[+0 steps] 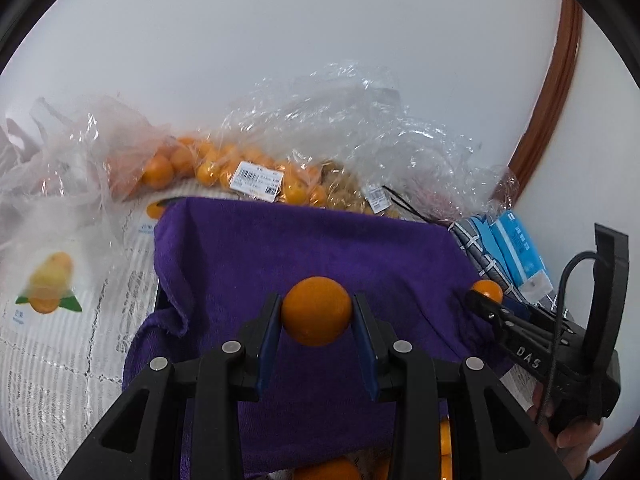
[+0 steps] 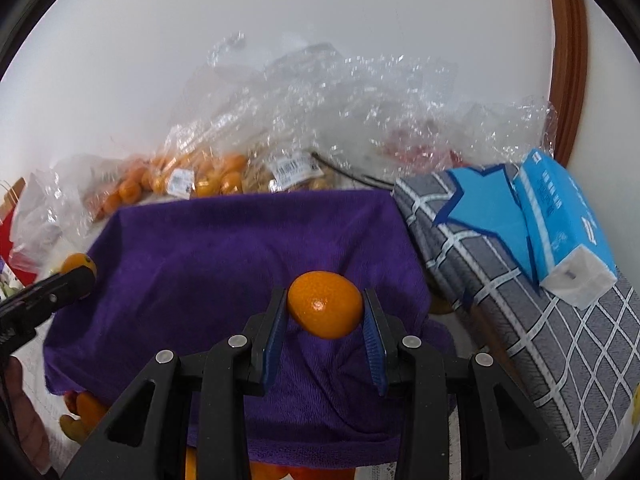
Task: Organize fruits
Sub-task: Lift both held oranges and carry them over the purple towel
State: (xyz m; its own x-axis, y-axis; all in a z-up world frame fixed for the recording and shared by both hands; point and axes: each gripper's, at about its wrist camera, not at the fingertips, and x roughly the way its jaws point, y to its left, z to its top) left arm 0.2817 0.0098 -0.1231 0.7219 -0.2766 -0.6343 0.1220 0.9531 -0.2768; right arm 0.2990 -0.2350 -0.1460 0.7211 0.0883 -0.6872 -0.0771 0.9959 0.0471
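left gripper (image 1: 316, 312) clamps smooth round orange (image 1: 316, 310) | right gripper (image 2: 325, 306) clamps glossy oval orange (image 2: 325, 305) | fuzzy purple towel (image 1: 320, 248) beneath | crinkly bags (image 1: 248, 176) at far edge, perhaps kumquats

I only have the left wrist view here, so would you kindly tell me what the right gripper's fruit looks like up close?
Observer: The right gripper is shut on a small orange fruit, slightly oval, with a bright glint on its skin.
Operator: Thank you. What lies to the right of the purple cloth?
Observer: A grey checked cushion with a blue star on it, seen whole there.
Operator: And the blue pack?
Observer: The blue tissue pack rests on that cushion, its white end facing the camera.
Operator: Anything under the cloth's near left edge?
Observer: Yes, more orange fruits show just below it.
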